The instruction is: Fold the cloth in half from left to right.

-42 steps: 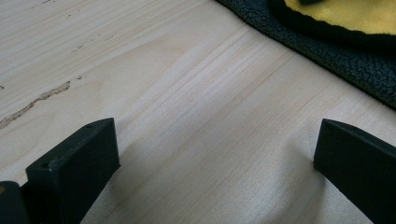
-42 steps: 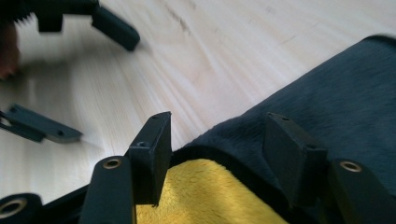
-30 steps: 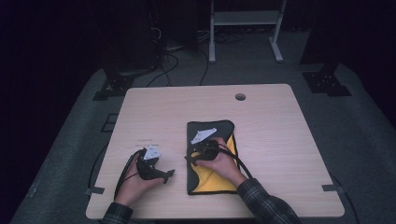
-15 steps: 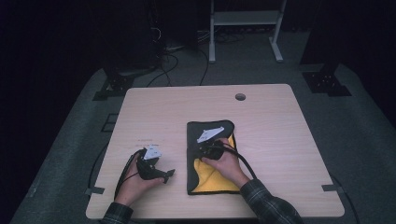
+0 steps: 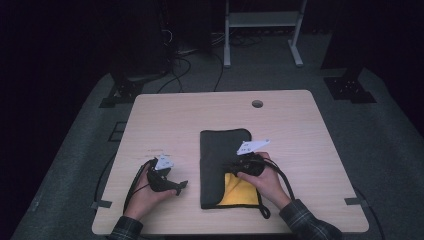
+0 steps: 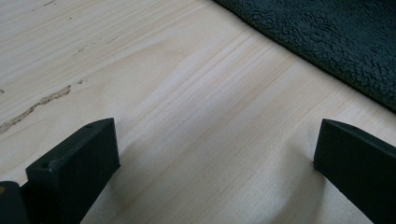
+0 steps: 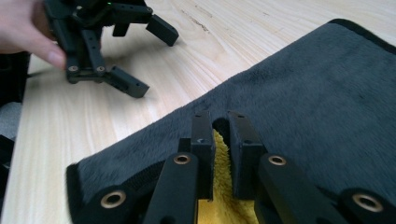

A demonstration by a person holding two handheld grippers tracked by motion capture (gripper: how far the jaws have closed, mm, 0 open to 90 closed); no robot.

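Note:
A dark grey cloth (image 5: pixel 220 150) with a yellow inner side (image 5: pixel 240 190) lies on the light wood table (image 5: pixel 175 120), near its front edge. My right gripper (image 5: pixel 226 167) is shut on a folded edge of the cloth; in the right gripper view the jaws (image 7: pixel 220 122) pinch the dark and yellow layers together. To the left of the cloth, my left gripper (image 5: pixel 178 188) rests on bare wood with its jaws open and nothing between them (image 6: pixel 215 140). The cloth's edge (image 6: pixel 336 42) runs past its upper right. The left gripper (image 7: pixel 140 56) also appears in the right gripper view.
A round cable hole (image 5: pixel 257 103) sits near the table's far edge. Behind the table stand a white frame (image 5: pixel 260 30) and black stands (image 5: pixel 350 85), with cables (image 5: pixel 190 65) on the grey floor. Bare wood lies right and far of the cloth.
My right gripper has moved to the right with the cloth edge in it, and less of the yellow side shows. The left gripper has stayed put.

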